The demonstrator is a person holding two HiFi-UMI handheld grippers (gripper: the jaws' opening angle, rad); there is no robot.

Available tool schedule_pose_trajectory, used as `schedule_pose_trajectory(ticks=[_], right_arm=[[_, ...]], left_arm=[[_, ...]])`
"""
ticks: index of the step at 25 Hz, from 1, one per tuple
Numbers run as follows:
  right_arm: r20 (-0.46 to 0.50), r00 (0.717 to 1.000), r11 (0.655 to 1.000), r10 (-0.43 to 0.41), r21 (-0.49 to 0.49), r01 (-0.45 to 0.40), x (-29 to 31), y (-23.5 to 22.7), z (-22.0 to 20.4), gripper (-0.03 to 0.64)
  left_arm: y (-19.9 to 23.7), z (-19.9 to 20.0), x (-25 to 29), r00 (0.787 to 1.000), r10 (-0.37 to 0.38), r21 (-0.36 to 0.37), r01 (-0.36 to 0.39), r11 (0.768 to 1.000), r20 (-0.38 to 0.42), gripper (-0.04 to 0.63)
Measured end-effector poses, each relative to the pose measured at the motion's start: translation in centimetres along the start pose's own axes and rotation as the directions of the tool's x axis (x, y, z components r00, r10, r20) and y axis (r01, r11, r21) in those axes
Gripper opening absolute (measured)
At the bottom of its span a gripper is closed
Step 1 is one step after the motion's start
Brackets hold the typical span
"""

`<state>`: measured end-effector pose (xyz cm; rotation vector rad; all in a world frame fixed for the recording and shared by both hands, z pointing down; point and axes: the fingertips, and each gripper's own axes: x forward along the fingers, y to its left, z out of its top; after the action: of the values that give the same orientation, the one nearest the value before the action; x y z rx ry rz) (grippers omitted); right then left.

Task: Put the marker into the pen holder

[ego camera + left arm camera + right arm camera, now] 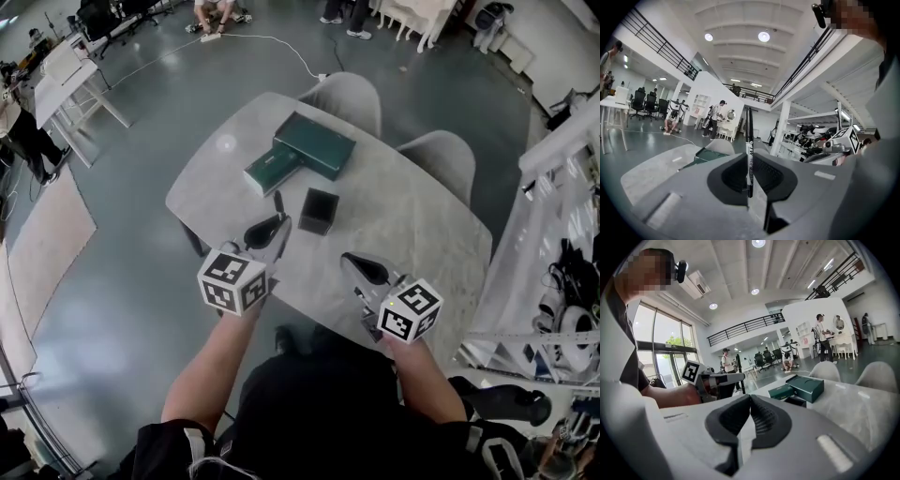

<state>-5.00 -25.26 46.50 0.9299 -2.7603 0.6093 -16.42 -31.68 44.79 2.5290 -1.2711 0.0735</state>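
Above the near side of the grey table (412, 225), the left gripper (275, 232) has its jaws clamped on a black marker (278, 202). The marker stands roughly upright between the pads, with most of its length sticking out past the jaw tips. The black square pen holder (319, 210) sits on the table with its top open, just right of the marker and apart from it. The right gripper (362, 270) hovers nearer the person, right of the left one, jaws pressed together with nothing between them. Two dark green boxes lie beyond the holder, a large one (315, 143) and a smaller one (272, 170), touching each other. Two pale chairs (349, 97) stand at the far table edge.
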Motion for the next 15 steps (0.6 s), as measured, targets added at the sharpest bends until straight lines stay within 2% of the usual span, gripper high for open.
schedule_pose_trajectory(ticks=[8, 15], right_arm=[[0.011, 1.000, 0.999, 0.020, 0.041, -0.020, 2.0, -4.4, 0.7, 0.003], [-0.036, 0.999, 0.994, 0.037, 0.103, -0.033, 2.1, -7.1, -1.6, 0.003]], left_arm=[[2.1, -1.8, 7.0, 0.998, -0.018, -0.048, 0.015, 0.999, -0.063, 0.041], [3.3, -4.3, 12.4, 0.992, -0.010, -0.077, 0.001, 0.997, -0.130, 0.041]])
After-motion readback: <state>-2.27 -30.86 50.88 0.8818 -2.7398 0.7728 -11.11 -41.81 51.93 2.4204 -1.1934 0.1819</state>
